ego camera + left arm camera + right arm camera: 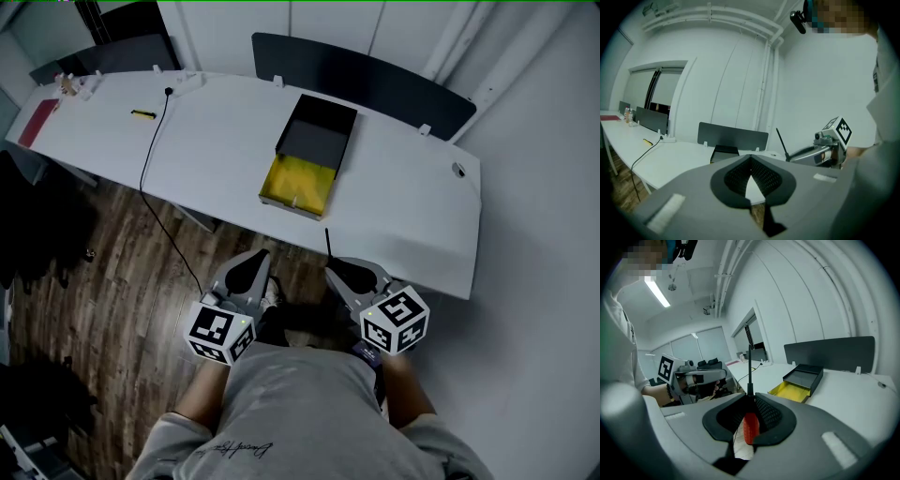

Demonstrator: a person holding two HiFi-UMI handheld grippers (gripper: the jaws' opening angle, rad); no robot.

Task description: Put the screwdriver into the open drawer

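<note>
At the bottom of the head view, a person in a grey shirt holds two grippers side by side over the wooden floor, short of the table's near edge. The right gripper (343, 272), lower centre-right, is clamped on the one screwdriver (750, 426). Its pads pinch the red handle while the thin dark shaft (328, 240) juts forward past the fingertips toward the table. This end-on hold seems chosen so the tool can be carried tip first to its target. The left gripper (251, 264), lower centre-left, has its jaws drawn together on nothing. It appears to ride along as a spare, with no part in the carry.

Beyond them, the white table (216, 150) crosses the middle of the frame. On it, just above centre, sits the single drawer (298, 180). Its yellow tray is pulled out of the black casing (319, 129) toward the person. The mouth therefore faces the approach, and the tray looks empty. The screwdriver is not yet over it, and most of the task seems to lie ahead.

Farther off, at upper left, one black cable (153, 150) trails off the table edge and one small yellow object (142, 113) lies beside it. A dark partition (375, 82) stands along the far edge.
</note>
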